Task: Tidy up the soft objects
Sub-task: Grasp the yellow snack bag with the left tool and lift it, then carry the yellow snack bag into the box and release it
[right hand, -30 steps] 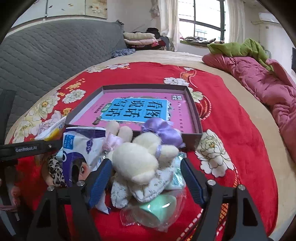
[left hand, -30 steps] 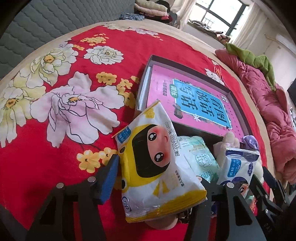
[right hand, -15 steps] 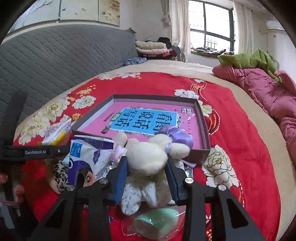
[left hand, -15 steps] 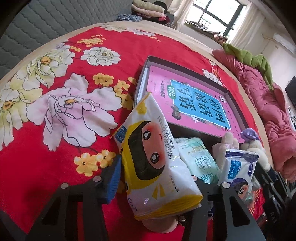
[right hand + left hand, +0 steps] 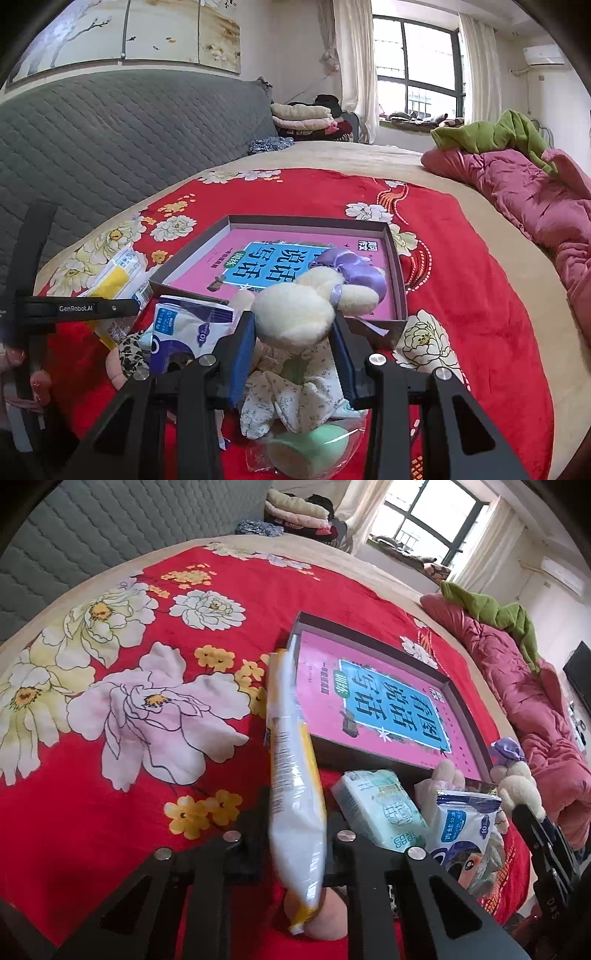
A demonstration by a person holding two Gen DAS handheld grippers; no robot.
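Observation:
My left gripper (image 5: 295, 830) is shut on a yellow and white tissue pack (image 5: 291, 775), held edge-on above the red bedspread. My right gripper (image 5: 295, 347) is shut on a cream plush toy (image 5: 295, 314) with a purple bow, lifted just in front of the shallow box (image 5: 395, 258) that holds a pink book (image 5: 369, 694). A green tissue pack (image 5: 380, 816) and a blue and white tissue pack (image 5: 465, 823) lie by the box's near edge. A floral cloth (image 5: 291, 398) and a bagged green sponge (image 5: 310, 450) lie under the right gripper.
The bed has a red floral cover (image 5: 129, 701). A grey quilted headboard (image 5: 110, 140) stands at the left. A pink quilt (image 5: 535, 195) with a green cloth (image 5: 491, 136) lies at the right. Folded clothes (image 5: 306, 118) are stacked at the back.
My left gripper closed on the yellow pack and turned it edge-on. My right gripper closed on the plush toy and lifted it toward the box.

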